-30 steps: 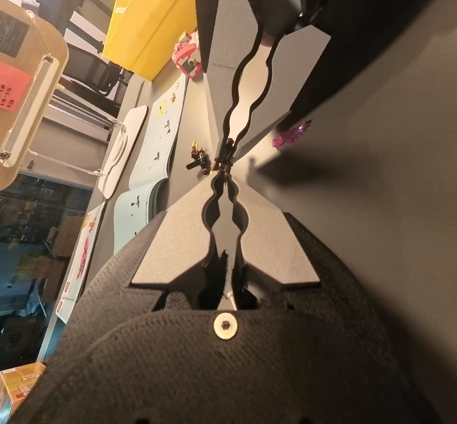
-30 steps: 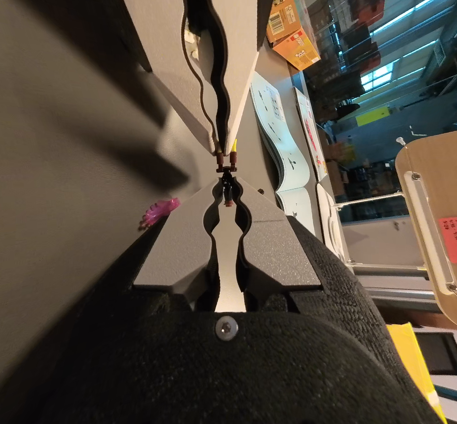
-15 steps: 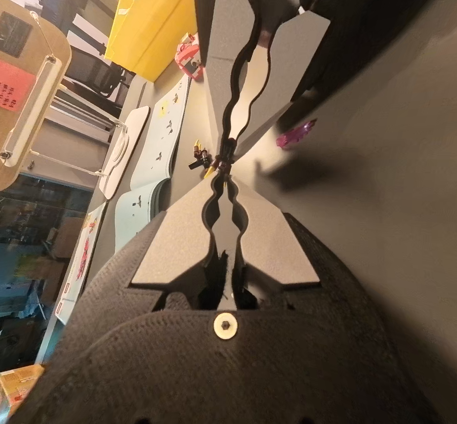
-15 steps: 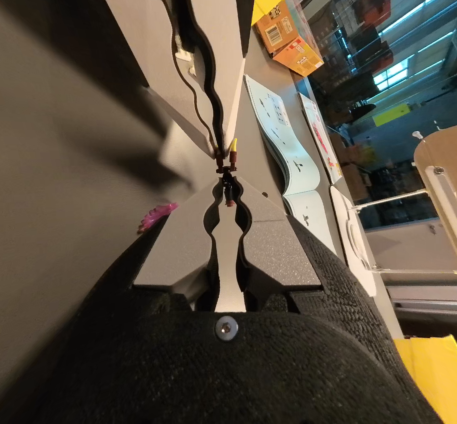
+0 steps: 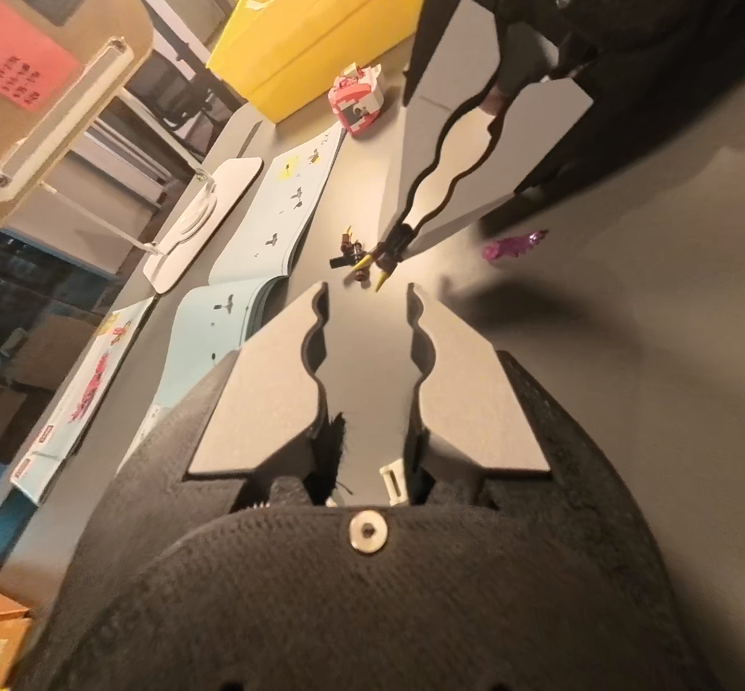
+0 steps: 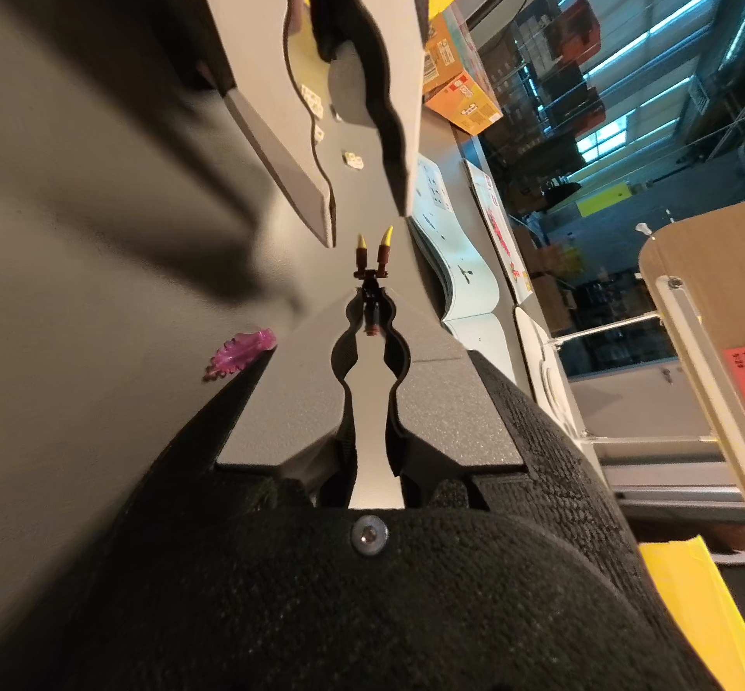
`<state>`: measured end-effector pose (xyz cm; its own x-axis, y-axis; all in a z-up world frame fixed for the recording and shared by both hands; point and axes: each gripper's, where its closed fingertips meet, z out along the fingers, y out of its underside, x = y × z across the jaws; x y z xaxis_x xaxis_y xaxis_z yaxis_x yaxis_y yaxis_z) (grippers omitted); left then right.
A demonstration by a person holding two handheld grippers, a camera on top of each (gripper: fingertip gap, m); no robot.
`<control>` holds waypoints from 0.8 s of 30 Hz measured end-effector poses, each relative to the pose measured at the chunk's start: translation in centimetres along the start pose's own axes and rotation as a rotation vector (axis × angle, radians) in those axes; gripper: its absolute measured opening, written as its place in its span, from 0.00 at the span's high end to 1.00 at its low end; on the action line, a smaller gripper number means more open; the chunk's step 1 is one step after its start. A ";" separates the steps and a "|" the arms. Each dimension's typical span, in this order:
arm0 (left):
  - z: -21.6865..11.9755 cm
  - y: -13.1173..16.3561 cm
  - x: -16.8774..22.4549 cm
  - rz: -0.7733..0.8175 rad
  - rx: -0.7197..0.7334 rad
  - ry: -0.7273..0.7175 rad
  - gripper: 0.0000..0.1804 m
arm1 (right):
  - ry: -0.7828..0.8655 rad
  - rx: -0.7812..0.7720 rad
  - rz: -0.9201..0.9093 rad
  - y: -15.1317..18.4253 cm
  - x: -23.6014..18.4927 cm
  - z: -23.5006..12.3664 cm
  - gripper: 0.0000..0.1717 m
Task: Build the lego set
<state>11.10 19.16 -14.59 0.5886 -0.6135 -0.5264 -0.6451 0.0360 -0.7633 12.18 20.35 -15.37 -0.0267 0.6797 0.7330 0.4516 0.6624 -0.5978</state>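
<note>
Left wrist view: left tool (image 5: 367, 293) stands wide, nothing between its fingers, just short of the small brown-and-black piece with two yellow claws (image 5: 383, 258). A second similar piece (image 5: 348, 254) lies on the grey table (image 5: 604, 389) beside an open booklet (image 5: 262, 252).

Right wrist view: right tool (image 6: 371, 293) is closed narrow, pads pressing that clawed piece (image 6: 373, 264). A purple translucent piece (image 6: 242, 353) lies nearby.

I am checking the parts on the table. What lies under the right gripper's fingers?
The purple translucent piece lies on the grey table, partly covered by the right gripper finger's edge; how far it reaches underneath is hidden.
</note>
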 end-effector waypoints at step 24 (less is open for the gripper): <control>0.8 -1.3 2.6 0.211 0.038 0.033 0.66 | -0.506 0.063 0.658 -1.4 -1.3 -0.8 0.97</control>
<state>13.84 18.19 -15.28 0.4259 -0.6144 -0.6642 -0.7334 0.1956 -0.6511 12.31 18.28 -15.25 -0.1797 0.9837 0.0021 0.4649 0.0868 -0.8811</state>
